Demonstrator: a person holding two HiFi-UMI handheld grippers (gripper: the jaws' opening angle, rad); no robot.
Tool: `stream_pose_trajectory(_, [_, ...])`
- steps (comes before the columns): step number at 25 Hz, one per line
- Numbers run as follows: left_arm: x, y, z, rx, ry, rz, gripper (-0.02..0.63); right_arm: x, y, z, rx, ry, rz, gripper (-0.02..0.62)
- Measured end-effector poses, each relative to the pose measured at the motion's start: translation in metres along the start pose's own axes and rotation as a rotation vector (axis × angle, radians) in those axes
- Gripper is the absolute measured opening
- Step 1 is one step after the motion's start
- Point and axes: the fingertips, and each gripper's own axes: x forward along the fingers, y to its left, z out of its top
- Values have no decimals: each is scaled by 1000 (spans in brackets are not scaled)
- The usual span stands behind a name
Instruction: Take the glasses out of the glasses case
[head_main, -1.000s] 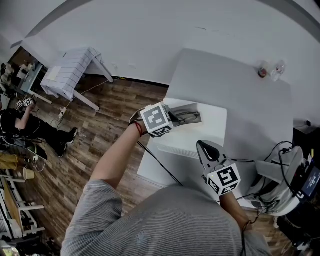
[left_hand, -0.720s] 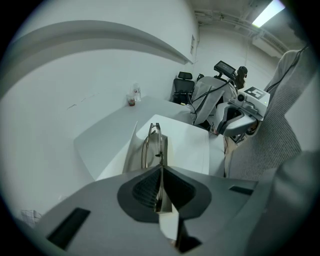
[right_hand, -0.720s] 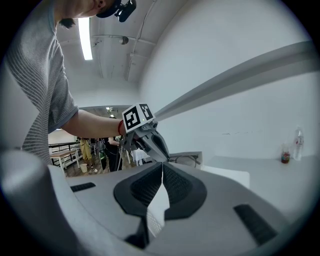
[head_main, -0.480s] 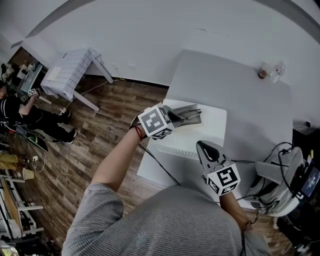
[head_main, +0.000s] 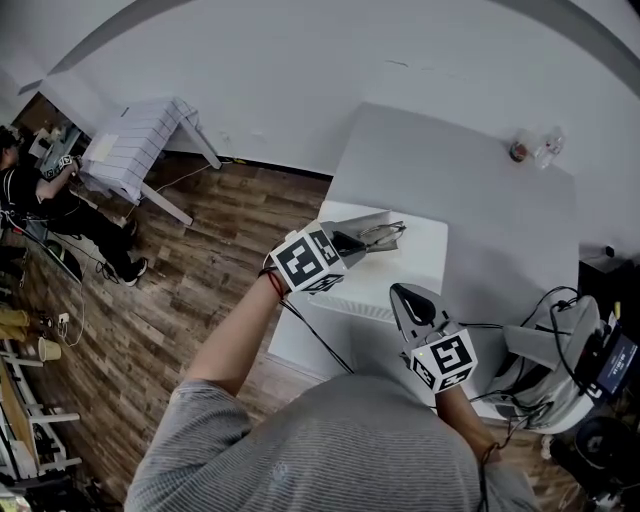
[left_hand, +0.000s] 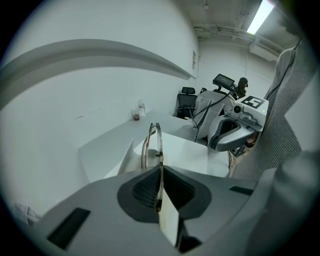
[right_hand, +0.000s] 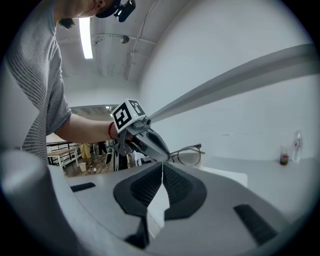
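The white glasses case (head_main: 410, 265) lies open on the grey table (head_main: 480, 200), its lid (head_main: 345, 217) raised at the left end. My left gripper (head_main: 357, 243) is shut on a temple of the thin dark-rimmed glasses (head_main: 384, 235) and holds them just above the case. In the left gripper view the glasses (left_hand: 151, 142) stick out beyond the shut left gripper (left_hand: 160, 167), above the case (left_hand: 187, 150). My right gripper (head_main: 404, 294) is shut at the case's near edge, with nothing seen between its pads. From the right gripper (right_hand: 162, 165), the glasses (right_hand: 189, 155) show in the left gripper (right_hand: 167, 156).
A small bottle and a cup (head_main: 532, 148) stand at the table's far right corner. Grey equipment with cables (head_main: 555, 355) sits at the right. The table's left edge (head_main: 305, 320) drops to wooden floor, where a white folding rack (head_main: 140, 150) stands and a person (head_main: 45, 205) sits.
The left gripper has risen a little and tilted, lifting the glasses up off the case. The right gripper has stayed where it was.
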Motion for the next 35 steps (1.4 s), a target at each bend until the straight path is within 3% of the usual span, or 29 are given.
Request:
stream_pose_trajectory(5, [-2,-5,5,-2,-61,29,27,-1,-1,4,-15,3,-8,14])
stream_pose_trajectory(21, [-37,-16,33,-45,-363,239,27,-7,1,6,-29,9,-22,14])
stream_pose_trajectory(35, [-55,-37,37,-84,-548,318,27,-9,1,19,-49,-21,-40,14])
